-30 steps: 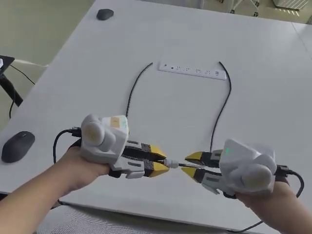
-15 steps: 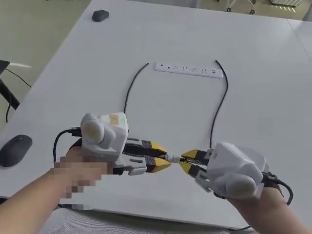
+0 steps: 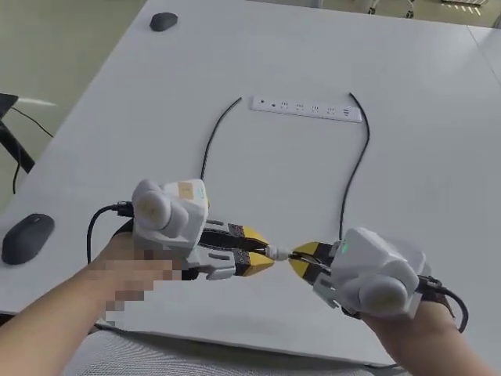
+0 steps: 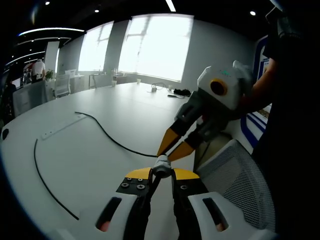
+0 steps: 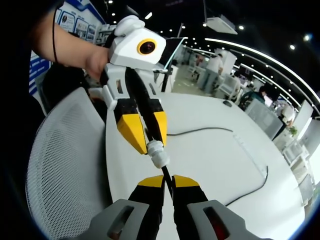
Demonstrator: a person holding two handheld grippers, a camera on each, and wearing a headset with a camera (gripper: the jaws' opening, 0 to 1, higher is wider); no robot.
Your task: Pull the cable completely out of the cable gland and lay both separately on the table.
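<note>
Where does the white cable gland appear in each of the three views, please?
Head view: cable gland low centre, between the two grippers' yellow tips.
Left gripper view: cable gland low centre, at that gripper's own jaw tips.
Right gripper view: cable gland centre, just above its own jaws.
Shared landmark: the left gripper, clamped on it.

White desk, white tools, yellow tips, black lines.

My left gripper (image 3: 266, 253) and right gripper (image 3: 296, 263) have white bodies, and their jaws are black with yellow tips. Mine on the left has a pale orange label on top, and the right one shows a small green light. The gland (image 3: 276, 253) is off-white and its cable (image 5: 167, 180) is black. The desk (image 3: 438, 157) is plain white. The strip (image 3: 306, 109) near its far edge is white too, and the leads (image 3: 210, 145) are black. The mouse (image 3: 27, 237) at the left edge and the other mouse (image 3: 163, 21) at the far-left corner are dark grey. The chair (image 5: 60, 165) is pale grey mesh.
</note>
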